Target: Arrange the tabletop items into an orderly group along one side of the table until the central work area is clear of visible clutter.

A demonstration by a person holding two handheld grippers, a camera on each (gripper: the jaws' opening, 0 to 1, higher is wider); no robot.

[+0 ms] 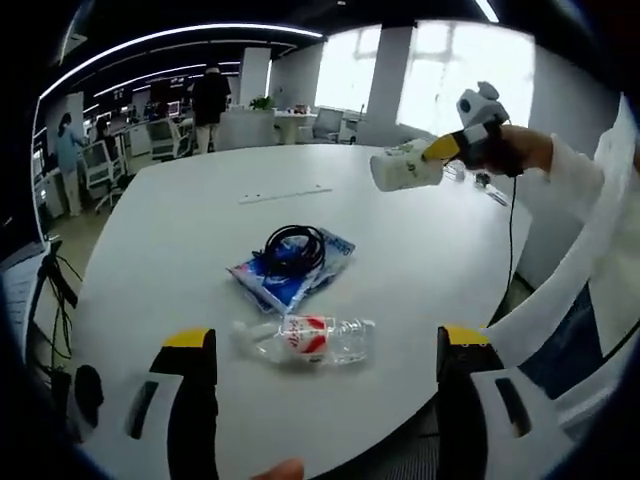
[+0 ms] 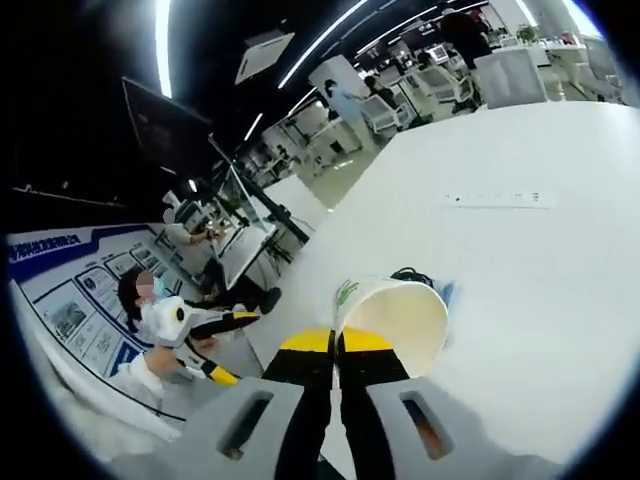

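At upper right of the left gripper view, right gripper (image 1: pixel 440 148) pinching a paper cup (image 1: pixel 402 167) by its rim, liable to slip or crush; left gripper (image 1: pixel 325 352) spread wide, empty, near a plastic bottle (image 1: pixel 310 339).

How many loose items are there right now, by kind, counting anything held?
Clear plastic bottle with red label, lying on the white table: 1
Blue plastic packet: 1
Black coiled cable, on the packet: 1
White paper cup, held off the table in the right gripper: 1
Total: 4

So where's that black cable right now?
In the left gripper view, the coiled black cable lies on the blue packet mid-table, just beyond the plastic bottle.
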